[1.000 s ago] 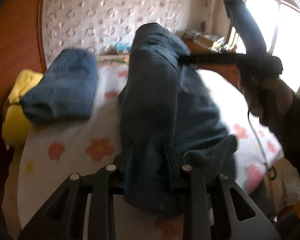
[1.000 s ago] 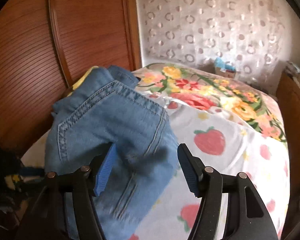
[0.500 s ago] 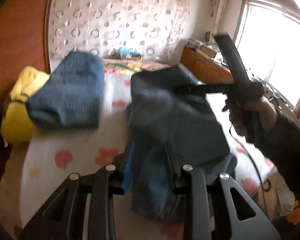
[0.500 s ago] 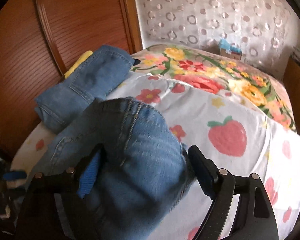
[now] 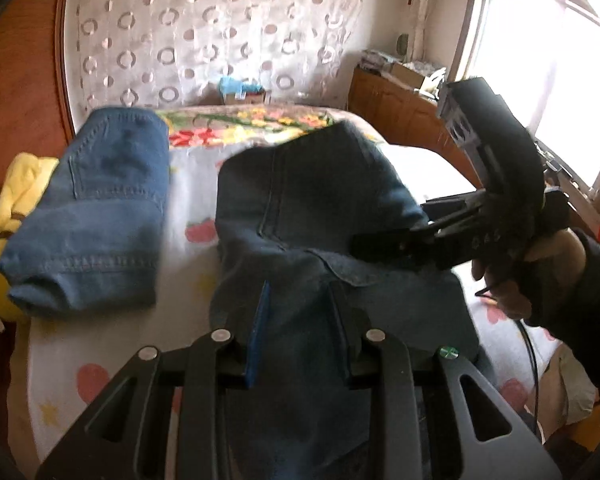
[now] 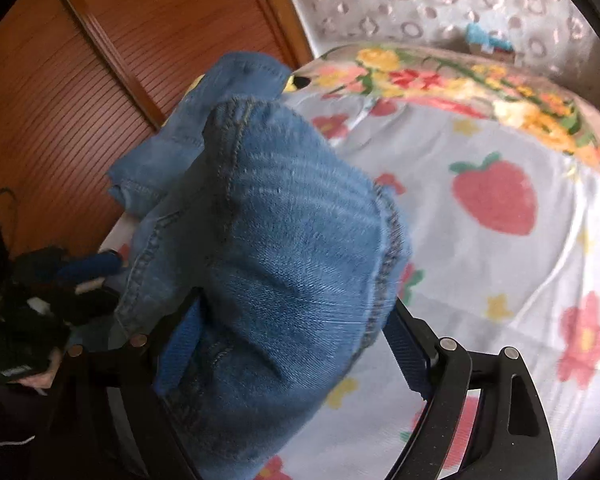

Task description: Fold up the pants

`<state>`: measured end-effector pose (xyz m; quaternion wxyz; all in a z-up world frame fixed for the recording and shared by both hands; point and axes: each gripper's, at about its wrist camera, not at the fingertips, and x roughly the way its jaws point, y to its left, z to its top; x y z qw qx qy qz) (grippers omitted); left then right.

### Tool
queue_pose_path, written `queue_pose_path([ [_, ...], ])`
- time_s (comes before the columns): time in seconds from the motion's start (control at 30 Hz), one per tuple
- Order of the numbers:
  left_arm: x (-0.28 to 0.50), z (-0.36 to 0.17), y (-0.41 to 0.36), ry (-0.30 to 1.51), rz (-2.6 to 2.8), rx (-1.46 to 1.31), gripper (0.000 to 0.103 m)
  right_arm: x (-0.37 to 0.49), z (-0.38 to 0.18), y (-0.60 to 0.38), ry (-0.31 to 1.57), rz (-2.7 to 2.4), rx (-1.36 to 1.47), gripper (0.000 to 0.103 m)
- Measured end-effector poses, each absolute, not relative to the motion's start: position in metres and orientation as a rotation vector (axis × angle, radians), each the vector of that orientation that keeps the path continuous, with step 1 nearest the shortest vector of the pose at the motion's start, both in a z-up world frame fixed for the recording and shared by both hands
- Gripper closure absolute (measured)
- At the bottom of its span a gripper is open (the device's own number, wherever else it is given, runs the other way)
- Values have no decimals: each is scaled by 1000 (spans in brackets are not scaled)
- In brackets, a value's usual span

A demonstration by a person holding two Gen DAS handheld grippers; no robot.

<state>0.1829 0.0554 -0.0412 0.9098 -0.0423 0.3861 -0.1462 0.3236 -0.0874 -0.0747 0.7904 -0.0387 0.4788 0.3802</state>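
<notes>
While my left hand-held gripper (image 5: 300, 320) stays clamped on the pants (image 5: 324, 216) at the bed's (image 6: 480, 280) near edge, my right hand-held gripper (image 6: 296, 344) stands apart around the fold. Next: withdraw right, flatten.

A bed sheet (image 5: 192, 200) printed with strawberries and flowers covers the bed, and a floral blanket (image 5: 236, 130) lies across its far end, below a curtain (image 5: 204, 36) patterned with rings. A folded pair of jeans (image 5: 96, 216) rests at the left of the sheet, partly over a yellow garment (image 5: 18, 188) that lies against the reddish wooden panel (image 6: 100, 92). A small blue object (image 5: 240, 87), too blurred to identify, stands beyond the blanket; a wooden cabinet (image 5: 396, 112) with clutter on top stands beneath a bright window (image 5: 548, 76).
</notes>
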Motion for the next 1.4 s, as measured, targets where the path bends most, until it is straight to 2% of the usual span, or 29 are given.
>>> queue_pose_path([
  [0.23, 179, -50, 55, 808, -296, -116, 75, 327, -86, -86, 1087, 883, -11, 16],
  [0.3, 179, -50, 55, 805, -291, -114, 75, 324, -84, -86, 1096, 922, 18, 37],
  [0.33, 179, -49, 55, 803, -290, -116, 75, 324, -83, -86, 1097, 925, 23, 40],
  [0.4, 178, -47, 55, 791, -290, -124, 75, 320, -78, -83, 1091, 934, 0, 59],
  [0.5, 167, -34, 57, 752, -294, -138, 75, 315, -59, -86, 1069, 953, 27, 76],
  [0.57, 163, -21, 59, 721, -298, -142, 75, 309, -38, -85, 1033, 974, 42, 80],
  [1.03, 144, 76, 129, 444, -215, -180, 75, 286, 114, 3, 773, 1045, -80, 84],
  [1.3, 157, 104, 203, 366, -81, -185, 75, 316, 143, 90, 751, 1203, -8, 84],
  [1.4, 178, 103, 228, 369, -42, -175, 75, 346, 134, 110, 758, 1265, 101, 84],
])
